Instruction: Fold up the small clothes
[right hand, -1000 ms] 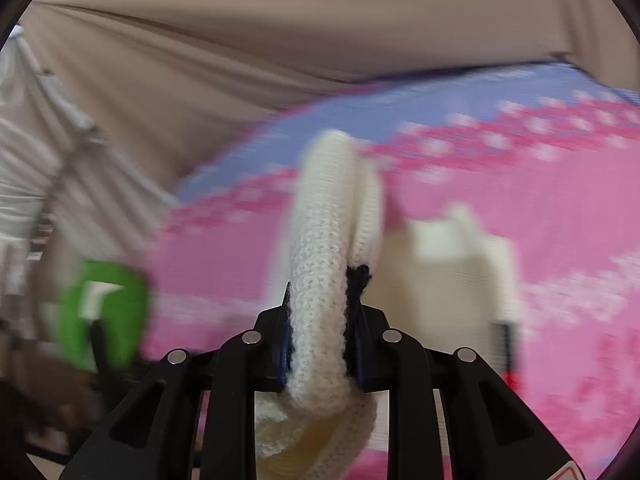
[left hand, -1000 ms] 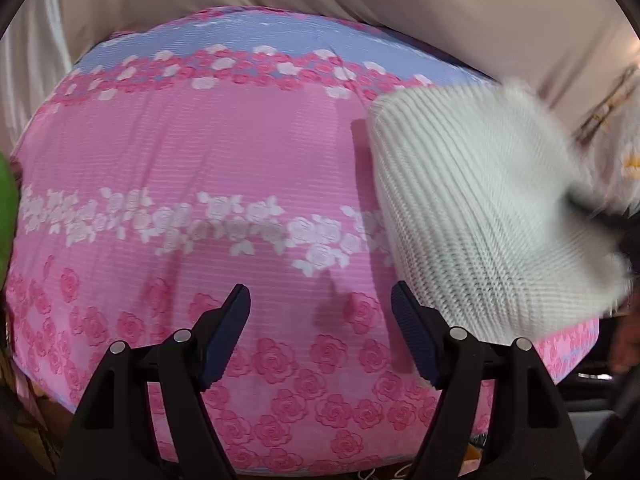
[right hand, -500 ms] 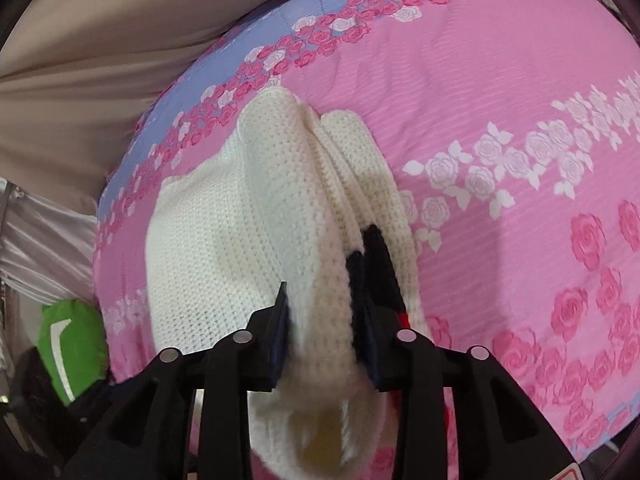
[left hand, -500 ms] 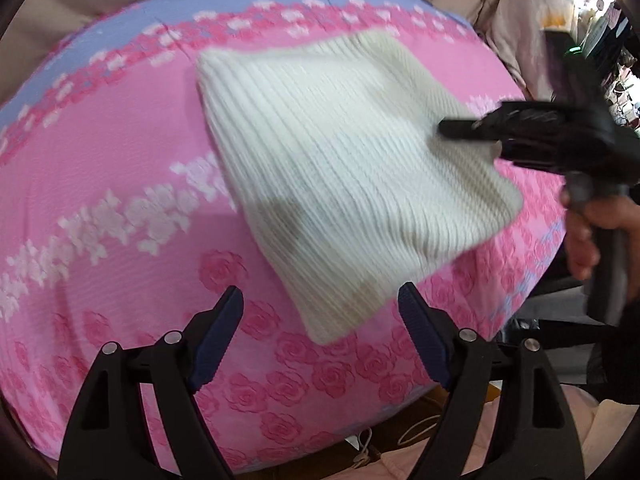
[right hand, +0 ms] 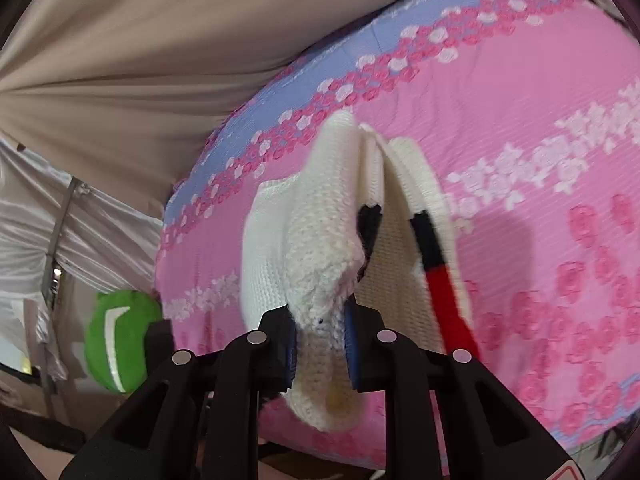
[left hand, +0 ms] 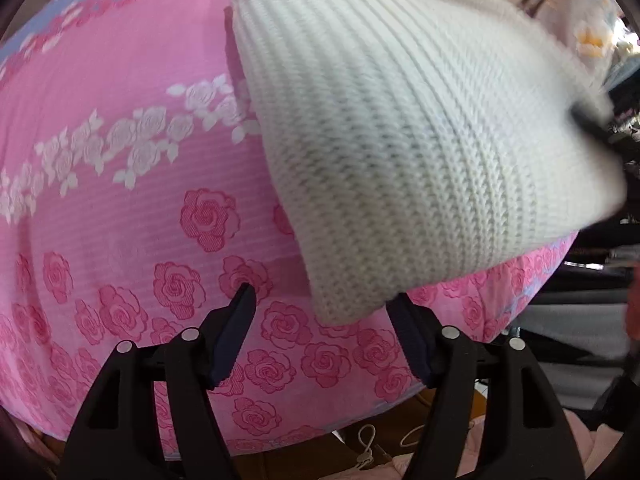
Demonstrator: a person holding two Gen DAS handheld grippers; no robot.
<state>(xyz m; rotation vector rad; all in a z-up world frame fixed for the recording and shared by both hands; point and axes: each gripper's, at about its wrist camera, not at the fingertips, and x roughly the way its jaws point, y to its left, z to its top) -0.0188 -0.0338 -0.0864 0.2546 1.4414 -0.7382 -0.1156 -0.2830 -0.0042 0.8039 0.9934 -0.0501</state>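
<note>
Cream ribbed-knit garment (left hand: 420, 140): over pink rose-print bedcover (left hand: 120, 200), edge pinched in right gripper (right hand: 320, 344), just tightened, for spreading. Left gripper (left hand: 324, 332): narrowing yet agape, empty, bracketing its corner.

Cream-white ribbed knit garment (left hand: 420, 128), small, lies folded over on the pink rose-print bed cover (left hand: 120, 208), lower corner reaching toward the near edge. One bunched end lifted, layers fanned. Black and red trim shows on an inner layer (right hand: 434, 256).
</note>
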